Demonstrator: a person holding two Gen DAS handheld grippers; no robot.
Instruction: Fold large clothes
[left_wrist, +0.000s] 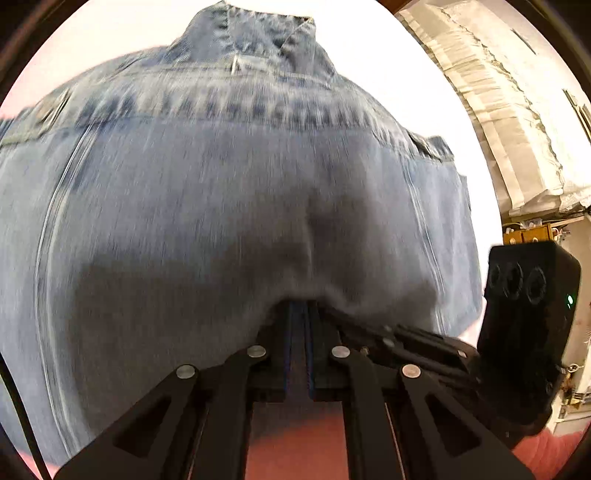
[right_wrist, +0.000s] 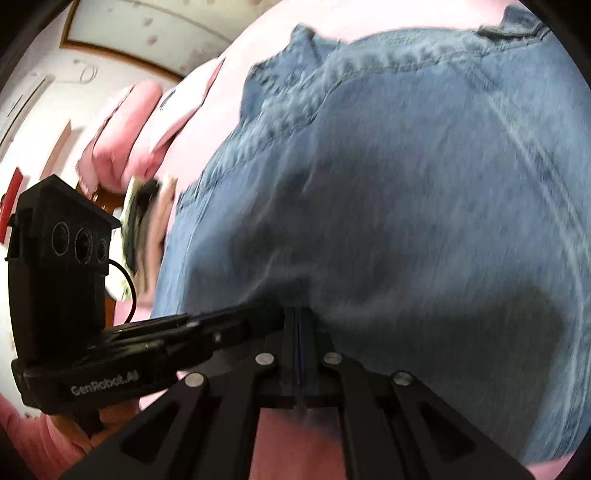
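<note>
A large blue denim garment (left_wrist: 221, 203) with its collar at the far end lies spread over a pink surface (left_wrist: 295, 443). My left gripper (left_wrist: 299, 306) is shut on the near edge of the denim, which bunches over its tips. In the right wrist view the same denim garment (right_wrist: 406, 184) fills the frame, and my right gripper (right_wrist: 297, 312) is shut on that near edge too. The two grippers sit side by side, almost touching. The right gripper's camera housing (left_wrist: 528, 314) shows at the right, the left one's housing (right_wrist: 59, 258) at the left. Both views are motion-blurred.
The pink surface (right_wrist: 229, 74) runs out past the garment. Pale crumpled sheeting (left_wrist: 498, 110) rises beyond its right edge, above a wooden piece (left_wrist: 532, 232). A folded pink bundle (right_wrist: 122, 129) and a blurred pale green thing (right_wrist: 136, 221) lie to the left.
</note>
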